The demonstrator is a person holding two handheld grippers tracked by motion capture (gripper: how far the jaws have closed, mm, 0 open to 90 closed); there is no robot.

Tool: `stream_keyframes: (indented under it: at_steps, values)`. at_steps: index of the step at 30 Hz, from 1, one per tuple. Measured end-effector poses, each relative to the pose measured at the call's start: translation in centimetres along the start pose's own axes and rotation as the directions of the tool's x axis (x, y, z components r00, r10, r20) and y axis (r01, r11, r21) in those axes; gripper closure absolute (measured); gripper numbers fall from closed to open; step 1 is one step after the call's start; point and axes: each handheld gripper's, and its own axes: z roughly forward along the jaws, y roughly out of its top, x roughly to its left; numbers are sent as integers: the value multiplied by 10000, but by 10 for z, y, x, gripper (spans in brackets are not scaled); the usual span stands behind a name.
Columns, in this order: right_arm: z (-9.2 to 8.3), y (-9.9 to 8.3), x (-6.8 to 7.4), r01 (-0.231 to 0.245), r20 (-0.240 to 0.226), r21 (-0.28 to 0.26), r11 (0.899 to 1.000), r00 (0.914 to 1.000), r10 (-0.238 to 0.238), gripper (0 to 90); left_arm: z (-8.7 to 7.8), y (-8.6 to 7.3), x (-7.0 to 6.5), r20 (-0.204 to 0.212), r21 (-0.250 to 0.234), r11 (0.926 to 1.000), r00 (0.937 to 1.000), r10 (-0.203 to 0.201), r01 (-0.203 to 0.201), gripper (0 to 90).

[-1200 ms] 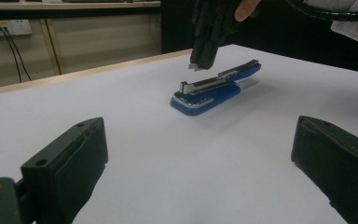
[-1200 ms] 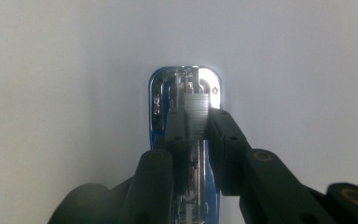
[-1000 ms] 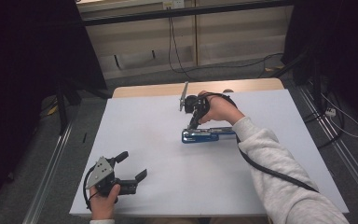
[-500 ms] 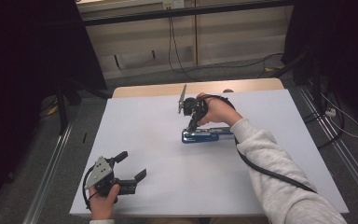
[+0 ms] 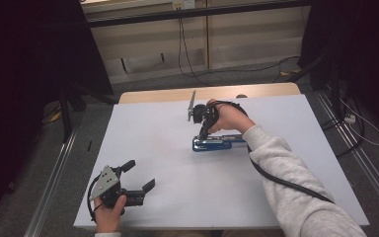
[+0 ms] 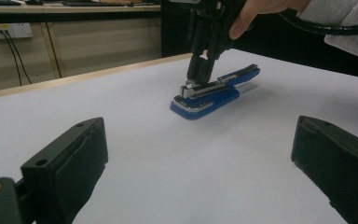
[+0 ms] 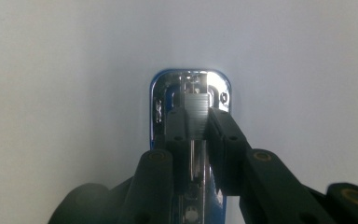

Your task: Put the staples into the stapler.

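A blue stapler (image 5: 217, 143) with a chrome top lies on the white table (image 5: 177, 207), a little right of centre. My right gripper (image 5: 203, 134) points straight down onto its front end. In the right gripper view the jaws are shut on the stapler's (image 7: 191, 88) ridged metal arm, one on each side. The left gripper view shows the stapler (image 6: 209, 93) from the side with the right gripper (image 6: 198, 77) pinching its upper arm. My left gripper (image 5: 139, 174) rests at the near left corner, open, with nothing between its fingers (image 6: 70, 158).
A strip of bare wood (image 5: 153, 95) shows at the table's far edge. Metal rails (image 5: 54, 173) run along both sides on the floor, and cables (image 5: 187, 54) trail behind the table. The right gripper's black cable (image 5: 281, 180) lies across the table along the sleeve.
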Motion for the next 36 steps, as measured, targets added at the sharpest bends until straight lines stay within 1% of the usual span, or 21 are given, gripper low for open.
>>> stream_keyframes:
  at_steps: [2, 5, 6, 7, 9, 10, 14, 17, 19, 21, 23, 24, 29, 31, 34, 36]
  values:
    - [1, 1, 0, 54, -64, 130, 9999, 10000, -53, 793, 0, 0, 0, 16, 10, 10000, 10000, 37, -37, 37]
    - [1, 1, 0, 57, -60, 144, 9999, 10000, -56, 793, 0, 0, 0, 6, -23, 10000, 10000, 23, -23, 37]
    - [1, 2, 1, -23, -13, 171, 9999, 10000, 23, 792, 0, 0, 0, 3, -18, 10000, 10000, 30, -30, 37]
    - [2, 2, 1, 34, -23, 118, 9999, 10000, -33, 792, 0, 0, 0, 1, -10, 10000, 10000, 20, -20, 37]
    - [2, 2, 0, 110, -26, 232, 9997, 9999, -109, 793, -1, 0, 0, 10, -34, 10000, 10000, 12, -12, 37]
    - [2, 3, 0, 85, -50, 144, 9999, 10000, -84, 792, -1, 0, 0, 19, -29, 10000, 10000, 43, -43, 37]
    - [3, 4, 0, 29, -73, 180, 9998, 10000, -27, 792, -1, 0, 0, 10, -12, 10000, 10000, 40, -40, 37]
    - [4, 4, 0, 60, -110, 256, 9997, 9999, -58, 793, -1, 0, 0, -1, -19, 10000, 10000, 47, -47, 37]
    - [4, 4, 0, 107, -81, 171, 9998, 9999, -106, 792, -1, 0, 0, 3, -8, 10000, 10000, 19, -19, 37]
    - [4, 4, 0, 73, -108, 236, 9997, 9999, -71, 792, -1, 0, 0, 9, 4, 10000, 10000, 32, -32, 37]
    - [4, 4, 0, 72, -90, 167, 9998, 9999, -71, 792, 0, 0, 0, 12, 31, 10000, 10000, 22, -22, 37]
    - [4, 4, 0, 60, -116, 248, 9997, 9999, -57, 792, 0, 0, 0, 25, 18, 10000, 10000, 25, -25, 37]
    - [7, 5, 0, 80, -80, 131, 9999, 9999, -78, 791, 0, 0, 0, 8, 34, 10000, 10000, 14, -14, 37]
    - [6, 6, 0, 90, -93, 196, 9998, 9999, -88, 791, 0, 0, 0, 16, 26, 10000, 10000, 10, -10, 37]
    - [4, 6, 0, 81, -91, 70, 9999, 9999, -80, 791, 0, 0, 0, 25, 52, 10000, 10000, 21, -21, 37]
    - [5, 7, 0, 71, -84, 114, 9999, 9999, -70, 788, 0, 0, 0, 28, 39, 10000, 10000, 14, -14, 37]
